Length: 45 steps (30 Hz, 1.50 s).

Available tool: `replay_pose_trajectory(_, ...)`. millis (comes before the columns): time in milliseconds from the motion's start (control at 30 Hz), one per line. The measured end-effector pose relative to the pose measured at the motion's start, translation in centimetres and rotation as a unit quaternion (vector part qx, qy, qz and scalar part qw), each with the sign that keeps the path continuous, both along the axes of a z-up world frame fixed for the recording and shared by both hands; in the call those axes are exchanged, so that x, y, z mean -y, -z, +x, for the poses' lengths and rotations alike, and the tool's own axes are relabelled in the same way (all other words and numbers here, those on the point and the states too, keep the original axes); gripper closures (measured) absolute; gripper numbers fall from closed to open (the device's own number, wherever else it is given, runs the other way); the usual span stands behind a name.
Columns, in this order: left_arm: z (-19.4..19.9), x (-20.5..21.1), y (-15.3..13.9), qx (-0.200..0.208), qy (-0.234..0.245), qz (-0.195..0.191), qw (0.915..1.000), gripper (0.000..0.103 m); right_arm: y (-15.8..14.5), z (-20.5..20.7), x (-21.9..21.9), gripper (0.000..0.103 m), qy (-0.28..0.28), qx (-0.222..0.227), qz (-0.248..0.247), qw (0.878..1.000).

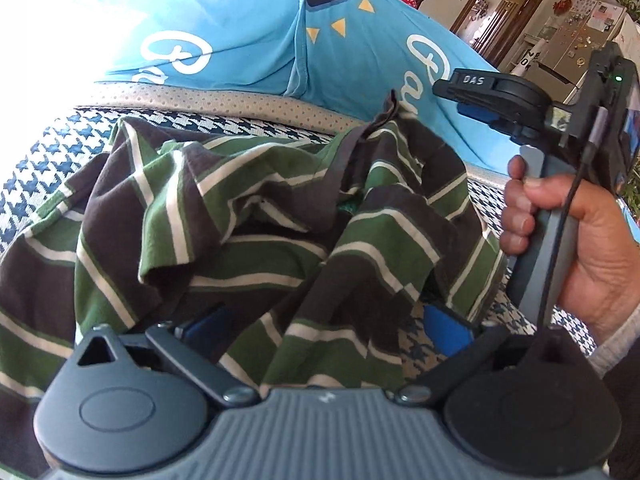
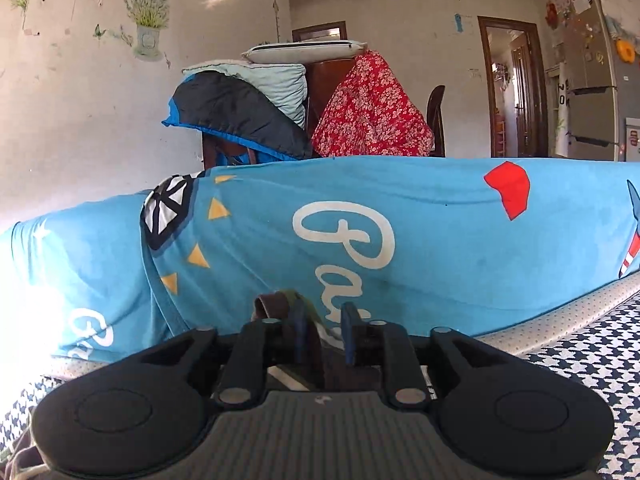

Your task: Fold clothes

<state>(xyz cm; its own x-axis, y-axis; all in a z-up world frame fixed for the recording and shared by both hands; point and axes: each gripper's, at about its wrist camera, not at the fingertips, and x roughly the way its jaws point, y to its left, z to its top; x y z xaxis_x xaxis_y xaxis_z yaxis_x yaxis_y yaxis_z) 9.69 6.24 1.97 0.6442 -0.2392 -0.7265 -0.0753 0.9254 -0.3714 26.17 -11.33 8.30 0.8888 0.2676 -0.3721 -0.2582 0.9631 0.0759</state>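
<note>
A brown, green and white striped shirt (image 1: 240, 220) lies crumpled on a houndstooth-patterned surface (image 1: 48, 152). My left gripper (image 1: 326, 324) stands open low over the shirt's near part, and cloth lies between its blue pads (image 1: 444, 324) without being pressed. A hand (image 1: 580, 240) holds my right gripper (image 1: 448, 96) at the shirt's far edge, where a brown hem rises in a peak. In the right wrist view that hem (image 2: 272, 306) drapes over the left finger of the right gripper (image 2: 324, 332), and a gap shows beside the other pad.
A blue printed sheet (image 2: 440, 240) covers a raised cushion behind the shirt. Beyond it stand chairs draped with a red floral cloth (image 2: 372, 108) and dark bedding. A fridge (image 2: 592, 60) and a doorway are at the far right.
</note>
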Motion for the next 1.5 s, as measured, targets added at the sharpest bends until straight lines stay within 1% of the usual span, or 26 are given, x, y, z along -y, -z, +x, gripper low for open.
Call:
replay_pose_trajectory(67,-0.1,-0.2,0.0,-0.003,-0.006,0.001,1.0000,0.000,-0.4,0.0,0.6,0.067,0.002,-0.009,0.008,1.000)
replay_pose_trajectory(100,-0.2,-0.3,-0.1,-0.004,-0.009,0.002,1.0000,0.000,-0.6,0.0,1.0,0.065,0.002,-0.017,0.013,1.000)
replay_pose_trajectory(267,-0.2,-0.7,-0.3,-0.005,-0.020,0.005,0.9998,0.000,-1.2,-1.0,3.7,0.065,0.029,-0.045,0.027,0.998)
replay_pose_trajectory(367,-0.4,-1.0,-0.6,-0.003,-0.026,0.007,0.9996,0.000,-0.8,-2.3,5.8,0.065,0.051,-0.083,0.054,0.994)
replay_pose_trajectory(500,-0.7,-1.1,-1.1,0.002,-0.032,0.008,0.9995,0.000,0.2,-4.5,8.3,0.065,0.091,-0.155,0.072,0.981)
replay_pose_trajectory(633,-0.9,-0.9,-1.4,0.008,-0.032,0.017,0.9993,0.000,1.1,-7.5,9.9,0.065,0.100,-0.200,0.091,0.970)
replay_pose_trajectory(700,-1.0,-0.8,-1.4,0.008,-0.032,0.023,0.9992,0.000,1.8,-9.0,10.2,0.064,0.098,-0.233,0.098,0.963)
replay_pose_trajectory(800,-1.1,-0.7,-1.4,0.007,-0.032,0.024,0.9992,0.000,2.6,-10.6,10.4,0.064,0.092,-0.263,0.111,0.954)
replay_pose_trajectory(833,-1.1,-0.7,-1.4,0.006,-0.032,0.023,0.9992,0.000,3.1,-11.0,10.4,0.064,0.090,-0.276,0.123,0.949)
replay_pose_trajectory(933,-1.1,-0.6,-1.4,0.008,-0.031,0.028,0.9991,0.000,4.1,-11.4,10.0,0.064,0.074,-0.313,0.160,0.933)
replay_pose_trajectory(1033,-1.1,-0.6,-1.3,0.008,-0.030,0.030,0.9991,0.000,5.0,-11.6,9.5,0.064,0.063,-0.337,0.182,0.922)
replay_pose_trajectory(1300,-1.0,-0.8,-1.0,0.004,-0.029,0.030,0.9991,0.000,5.5,-11.4,8.6,0.064,0.095,-0.337,0.198,0.916)
replay_pose_trajectory(1367,-1.0,-0.8,-1.0,0.004,-0.029,0.030,0.9991,0.000,5.4,-11.1,8.2,0.063,0.095,-0.331,0.191,0.919)
replay_pose_trajectory(1500,-0.9,-0.9,-1.0,0.001,-0.029,0.031,0.9991,0.000,5.5,-10.7,7.1,0.063,0.102,-0.309,0.163,0.931)
